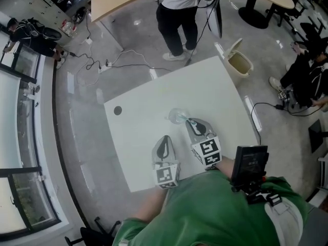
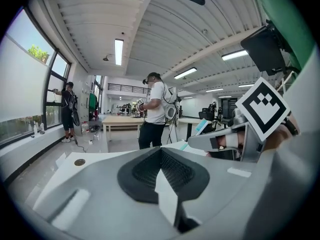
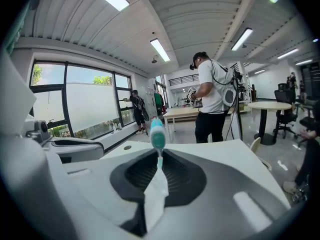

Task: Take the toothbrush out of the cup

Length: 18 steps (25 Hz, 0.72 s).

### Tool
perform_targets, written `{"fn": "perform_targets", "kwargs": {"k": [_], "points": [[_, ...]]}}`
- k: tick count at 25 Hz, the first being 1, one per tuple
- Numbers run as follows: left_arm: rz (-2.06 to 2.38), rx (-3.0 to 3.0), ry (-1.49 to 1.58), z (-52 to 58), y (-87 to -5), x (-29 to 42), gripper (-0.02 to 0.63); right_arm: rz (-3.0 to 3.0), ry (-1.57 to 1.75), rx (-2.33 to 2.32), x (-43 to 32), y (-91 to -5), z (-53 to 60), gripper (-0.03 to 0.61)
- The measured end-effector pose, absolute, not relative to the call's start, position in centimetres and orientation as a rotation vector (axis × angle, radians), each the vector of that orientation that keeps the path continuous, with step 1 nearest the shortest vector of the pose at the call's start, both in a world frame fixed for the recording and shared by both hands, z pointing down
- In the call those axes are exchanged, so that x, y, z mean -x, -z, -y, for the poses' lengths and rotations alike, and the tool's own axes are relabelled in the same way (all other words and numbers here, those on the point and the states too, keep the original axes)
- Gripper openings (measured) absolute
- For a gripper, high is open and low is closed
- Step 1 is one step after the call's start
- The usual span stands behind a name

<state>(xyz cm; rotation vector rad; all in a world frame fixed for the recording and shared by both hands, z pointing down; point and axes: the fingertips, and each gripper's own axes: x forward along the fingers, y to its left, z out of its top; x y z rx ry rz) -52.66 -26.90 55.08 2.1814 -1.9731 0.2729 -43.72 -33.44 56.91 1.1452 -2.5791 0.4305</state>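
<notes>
Toothbrush is clamped in the right tool, whose tip is at the cup on the counter. Left tool is closed and empty.

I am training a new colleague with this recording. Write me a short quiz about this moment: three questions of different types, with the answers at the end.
1. True or false: the right hand-held gripper is shut on the toothbrush.
2. Multiple choice: the head of the toothbrush, which sticks out beyond the jaws, is A) red, B) teal, C) black.
3. Fill in the missing word: in the head view, the clear cup stands on a white ____, just in front of the right hand-held gripper.

Key
1. True.
2. B.
3. table.
</notes>
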Motion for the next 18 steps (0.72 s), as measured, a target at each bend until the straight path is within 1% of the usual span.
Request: {"fn": "perform_targets", "kwargs": {"k": [8, 18], "points": [[1.959, -2.264, -0.183, 26.1, -51.9, 51.7, 0.006, 2.610, -0.352, -1.219, 42.0, -52.1, 30.7, 0.034], [1.902, -2.313, -0.095, 22.6, -51.0, 50.8, 0.006, 2.587, -0.308, -1.323, 39.9, -50.5, 25.5, 0.034]]}}
